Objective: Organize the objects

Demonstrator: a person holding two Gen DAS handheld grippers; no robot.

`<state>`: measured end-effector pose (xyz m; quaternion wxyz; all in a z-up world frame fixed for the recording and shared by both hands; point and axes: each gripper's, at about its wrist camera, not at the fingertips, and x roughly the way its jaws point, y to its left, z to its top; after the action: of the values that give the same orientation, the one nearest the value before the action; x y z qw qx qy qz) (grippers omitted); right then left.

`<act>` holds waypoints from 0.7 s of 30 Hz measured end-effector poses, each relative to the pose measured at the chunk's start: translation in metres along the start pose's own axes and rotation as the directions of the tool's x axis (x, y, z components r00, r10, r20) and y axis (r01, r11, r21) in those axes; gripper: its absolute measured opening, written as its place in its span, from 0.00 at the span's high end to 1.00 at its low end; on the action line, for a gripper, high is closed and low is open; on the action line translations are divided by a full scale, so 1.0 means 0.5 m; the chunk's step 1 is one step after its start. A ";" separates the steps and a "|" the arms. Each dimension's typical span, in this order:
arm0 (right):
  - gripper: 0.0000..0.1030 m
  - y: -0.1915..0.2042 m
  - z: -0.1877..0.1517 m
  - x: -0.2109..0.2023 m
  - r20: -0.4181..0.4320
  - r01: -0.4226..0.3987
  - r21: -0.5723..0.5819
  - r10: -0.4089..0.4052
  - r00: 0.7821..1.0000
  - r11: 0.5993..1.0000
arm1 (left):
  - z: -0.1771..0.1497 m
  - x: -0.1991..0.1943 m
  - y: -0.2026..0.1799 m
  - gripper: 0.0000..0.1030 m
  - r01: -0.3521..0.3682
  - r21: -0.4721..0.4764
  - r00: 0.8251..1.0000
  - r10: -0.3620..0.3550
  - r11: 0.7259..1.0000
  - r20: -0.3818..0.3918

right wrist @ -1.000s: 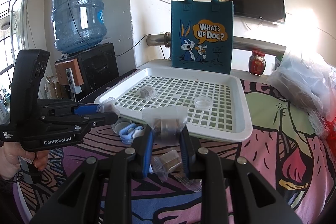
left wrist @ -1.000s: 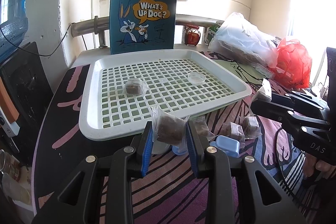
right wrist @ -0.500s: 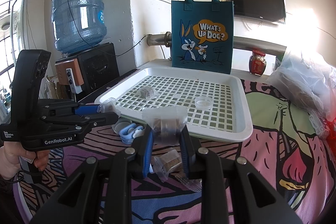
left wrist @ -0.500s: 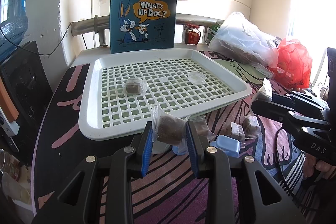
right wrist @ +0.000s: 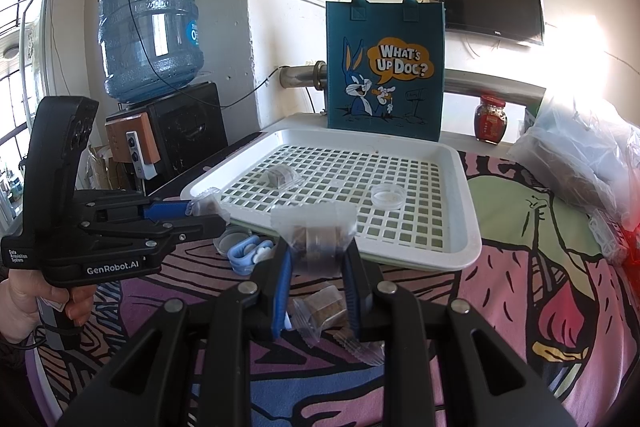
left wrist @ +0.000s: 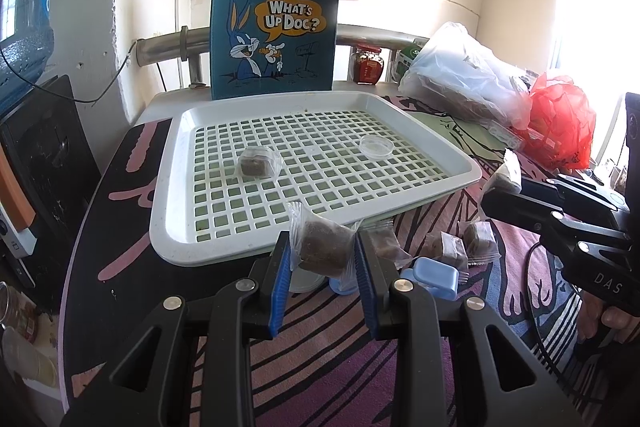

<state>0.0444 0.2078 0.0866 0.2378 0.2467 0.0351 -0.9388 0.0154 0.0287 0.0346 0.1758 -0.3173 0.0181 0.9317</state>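
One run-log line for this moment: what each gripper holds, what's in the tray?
left gripper: shut on wrapped brown cube | right gripper: shut on wrapped snack | tray: one wrapped cube, clear lid

The walls are white, with some chipped paint. A flat black television [right wrist: 490, 5] hangs high on the back wall. A big blue plastic water bottle [right wrist: 150, 15] sits upside down on a black water machine [right wrist: 176, 135] in the corner. A thin black wire [right wrist: 136, 27] hangs down across the bottle. A shiny round metal pipe [left wrist: 168, 45] runs along the back wall. Bright sunshine comes in through a window [left wrist: 596, 23] on one side. Another window with bars [right wrist: 18, 39] is on the other side.
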 end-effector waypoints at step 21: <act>0.77 -0.001 0.000 0.000 -0.002 -0.002 0.002 0.002 1.000 1.000 | -0.001 0.001 0.001 0.72 0.001 -0.001 1.000 -0.001 1.000 -0.006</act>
<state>0.0441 0.2083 0.0866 0.2383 0.2479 0.0342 -0.9384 0.0151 0.0284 0.0340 0.1758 -0.3201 0.0179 0.9307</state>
